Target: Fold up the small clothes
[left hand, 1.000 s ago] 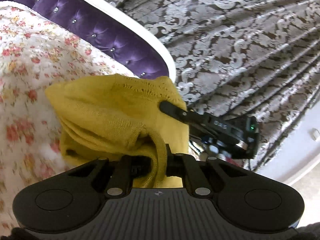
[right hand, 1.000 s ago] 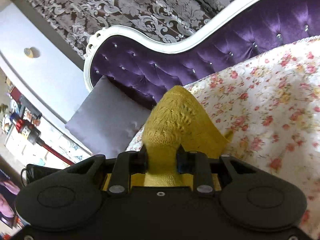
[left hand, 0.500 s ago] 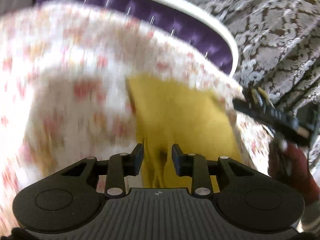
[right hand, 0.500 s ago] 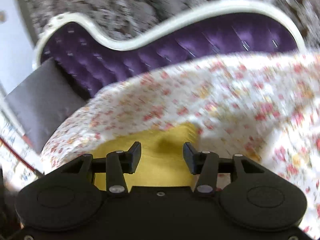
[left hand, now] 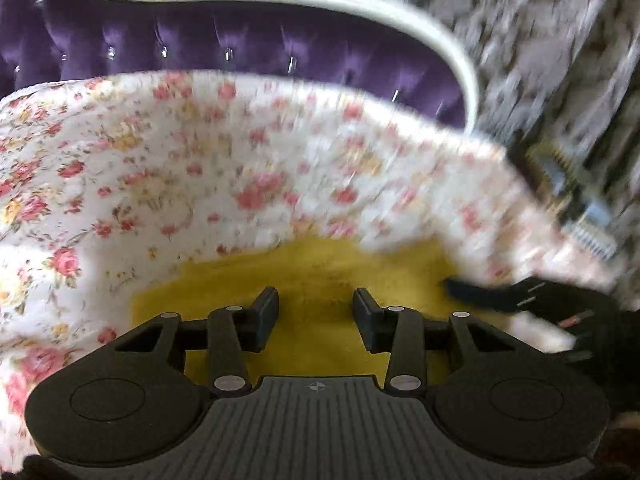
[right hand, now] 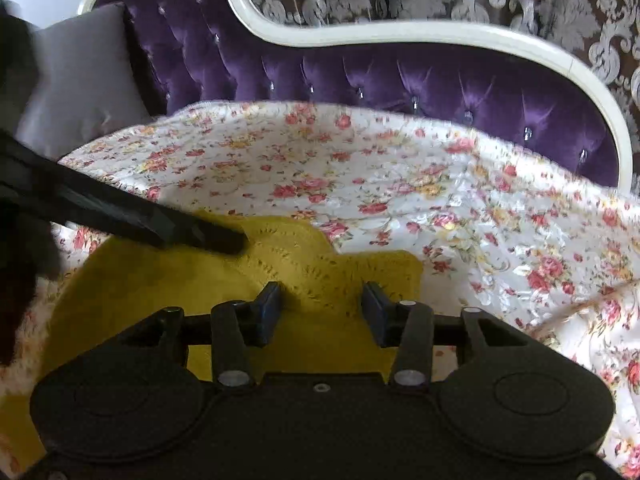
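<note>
Right wrist view: the yellow knit garment [right hand: 224, 280] lay flat on the floral bedspread [right hand: 400, 168]. The right tongs [right hand: 320, 300] and left tongs [left hand: 316, 304] stood parted above it, gripping nothing; the left had just been opening, the right closing slightly.

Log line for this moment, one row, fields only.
garment: yellow knit flat on floral cover | left gripper: open, just opening, nothing gripped | right gripper: open, nothing gripped
</note>
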Action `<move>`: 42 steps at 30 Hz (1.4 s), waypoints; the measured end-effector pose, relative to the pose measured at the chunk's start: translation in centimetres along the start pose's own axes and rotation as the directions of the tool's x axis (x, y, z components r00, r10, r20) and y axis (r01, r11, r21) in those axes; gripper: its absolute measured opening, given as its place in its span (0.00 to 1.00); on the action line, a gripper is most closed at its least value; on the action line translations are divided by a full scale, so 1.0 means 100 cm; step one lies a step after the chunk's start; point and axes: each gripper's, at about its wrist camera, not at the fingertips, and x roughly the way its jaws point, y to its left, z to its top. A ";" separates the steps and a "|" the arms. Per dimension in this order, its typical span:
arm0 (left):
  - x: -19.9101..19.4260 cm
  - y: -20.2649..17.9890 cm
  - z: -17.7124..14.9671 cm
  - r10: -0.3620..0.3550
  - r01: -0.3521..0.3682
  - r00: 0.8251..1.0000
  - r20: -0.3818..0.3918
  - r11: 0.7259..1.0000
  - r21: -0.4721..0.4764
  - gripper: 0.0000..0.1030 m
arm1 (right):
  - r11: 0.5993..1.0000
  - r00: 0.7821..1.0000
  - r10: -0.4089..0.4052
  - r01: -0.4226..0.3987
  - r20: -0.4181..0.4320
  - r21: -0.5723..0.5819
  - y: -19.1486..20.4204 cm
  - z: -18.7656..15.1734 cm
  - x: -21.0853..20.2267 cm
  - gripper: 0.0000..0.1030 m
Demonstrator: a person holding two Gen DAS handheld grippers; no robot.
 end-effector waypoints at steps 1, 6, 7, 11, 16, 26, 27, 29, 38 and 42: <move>0.002 0.002 -0.001 0.007 -0.008 1.000 0.014 1.000 0.021 0.43 | 1.000 1.000 -0.006 0.006 0.002 -0.011 0.000 -0.002 -0.001 0.50; 0.017 0.004 0.008 0.041 -0.041 0.999 -0.007 0.998 0.041 0.43 | 1.000 0.999 -0.011 0.011 0.031 -0.010 -0.003 -0.007 -0.004 0.50; 0.017 0.002 0.010 0.046 -0.046 0.999 -0.012 0.997 0.060 0.42 | 1.000 0.999 -0.010 0.010 0.034 -0.005 -0.003 -0.007 -0.003 0.50; -0.006 0.005 0.022 0.019 -0.019 1.000 0.016 1.000 -0.003 0.43 | 1.000 0.998 0.006 -0.008 0.063 0.026 -0.005 -0.004 -0.018 0.55; -0.067 0.002 0.008 0.042 -0.039 0.992 0.121 0.999 -0.025 0.77 | 0.999 0.993 0.009 -0.013 0.114 0.041 -0.003 -0.005 -0.064 0.71; -0.092 -0.015 -0.075 0.113 -0.113 0.993 0.026 0.994 -0.012 0.78 | 0.997 1.000 -0.014 0.014 -0.009 0.070 0.017 -0.049 -0.094 0.71; -0.089 -0.013 -0.079 0.146 -0.146 0.989 0.013 0.989 -0.015 0.78 | 0.998 1.000 -0.014 0.016 -0.028 0.060 0.021 -0.055 -0.093 0.71; -0.082 -0.005 -0.086 0.222 -0.222 0.975 -0.012 0.975 -0.020 0.78 | 0.999 0.997 -0.028 0.030 -0.066 0.018 0.031 -0.064 -0.092 0.71; -0.112 0.003 -0.087 0.197 -0.197 0.980 -0.013 0.968 -0.157 0.90 | 0.997 1.000 0.002 0.000 -0.024 0.081 0.031 -0.065 -0.125 0.86; -0.135 -0.024 -0.086 0.216 -0.214 0.976 -0.009 0.959 -0.185 0.88 | 0.988 0.999 -0.001 -0.006 0.043 0.154 0.024 -0.057 -0.147 0.99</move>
